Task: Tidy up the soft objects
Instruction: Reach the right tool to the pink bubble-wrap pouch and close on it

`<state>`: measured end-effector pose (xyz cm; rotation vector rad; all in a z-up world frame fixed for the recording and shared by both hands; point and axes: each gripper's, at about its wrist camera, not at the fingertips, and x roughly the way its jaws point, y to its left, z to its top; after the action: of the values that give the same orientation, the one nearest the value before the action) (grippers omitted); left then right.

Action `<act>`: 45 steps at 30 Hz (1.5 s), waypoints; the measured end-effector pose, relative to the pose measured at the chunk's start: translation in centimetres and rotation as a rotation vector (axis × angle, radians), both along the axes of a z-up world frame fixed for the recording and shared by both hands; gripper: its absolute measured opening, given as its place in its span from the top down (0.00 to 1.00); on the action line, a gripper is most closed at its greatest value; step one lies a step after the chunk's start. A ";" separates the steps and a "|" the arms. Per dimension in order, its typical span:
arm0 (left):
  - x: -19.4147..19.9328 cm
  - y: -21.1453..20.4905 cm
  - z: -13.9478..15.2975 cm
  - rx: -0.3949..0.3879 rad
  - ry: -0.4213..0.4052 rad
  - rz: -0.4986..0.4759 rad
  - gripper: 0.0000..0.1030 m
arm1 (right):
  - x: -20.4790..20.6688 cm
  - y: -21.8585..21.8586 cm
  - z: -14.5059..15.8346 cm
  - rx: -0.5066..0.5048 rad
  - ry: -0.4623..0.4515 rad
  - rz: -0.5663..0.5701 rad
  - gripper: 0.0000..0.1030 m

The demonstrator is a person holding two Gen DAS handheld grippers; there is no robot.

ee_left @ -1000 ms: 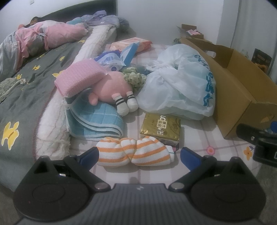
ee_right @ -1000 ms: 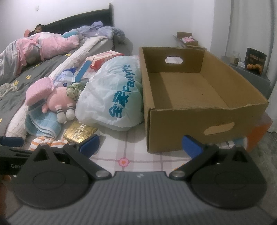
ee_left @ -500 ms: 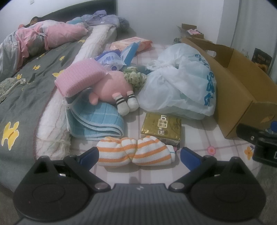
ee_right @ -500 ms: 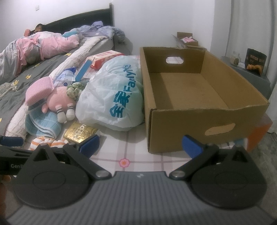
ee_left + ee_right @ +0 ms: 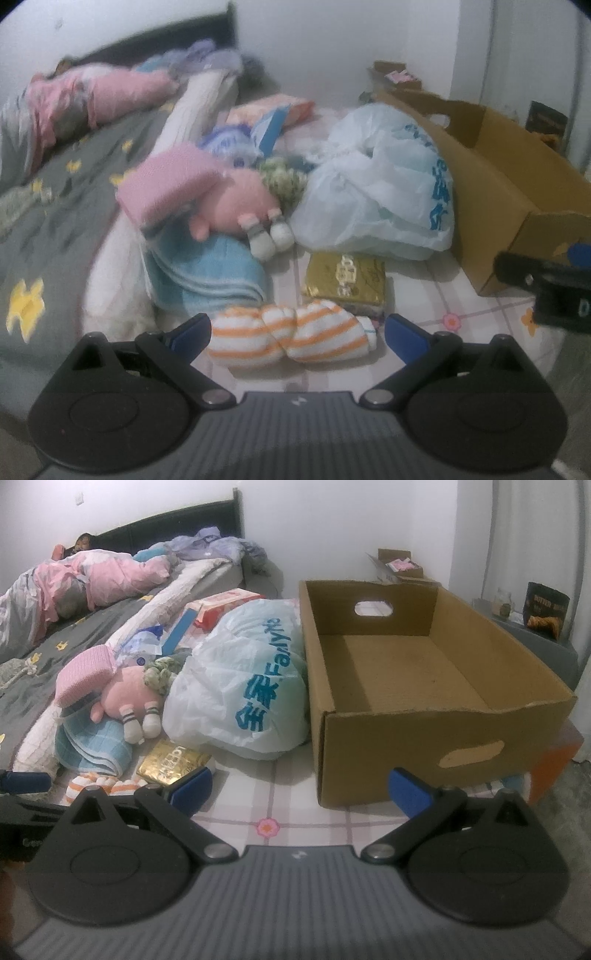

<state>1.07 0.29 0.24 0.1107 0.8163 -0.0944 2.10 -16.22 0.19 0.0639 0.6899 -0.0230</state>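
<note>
The left gripper [image 5: 293, 332] is wide open around the striped socks [image 5: 291, 339], not squeezing. The right gripper [image 5: 300, 786] is wide open, holding nothing, by the box [image 5: 417, 738] edge. Checked sheet [image 5: 295, 794] between lies bare.

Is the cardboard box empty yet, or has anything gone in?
Empty. The right wrist view shows the box open-topped with a bare cardboard floor; nothing lies inside it.

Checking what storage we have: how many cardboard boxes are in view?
2. A large open cardboard box stands on the bed right of the white plastic bag; a small cardboard box sits behind it by the wall. Others may be hidden.
</note>
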 end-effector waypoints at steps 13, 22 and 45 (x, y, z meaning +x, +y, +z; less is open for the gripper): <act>2.7 7.6 5.3 0.088 -0.207 -0.005 0.02 | 6.8 6.8 3.9 0.368 -0.157 0.339 0.01; 8.8 10.0 4.0 0.185 -0.178 -0.207 0.03 | 14.2 12.4 2.2 0.614 -0.002 0.421 0.19; 18.1 11.7 0.1 0.121 0.160 -0.233 0.10 | 23.8 15.2 -6.5 0.872 0.367 0.329 0.58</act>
<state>19.12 12.00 0.34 0.3158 0.9671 -0.2766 25.91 -1.03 -6.30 0.7971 1.0294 0.5988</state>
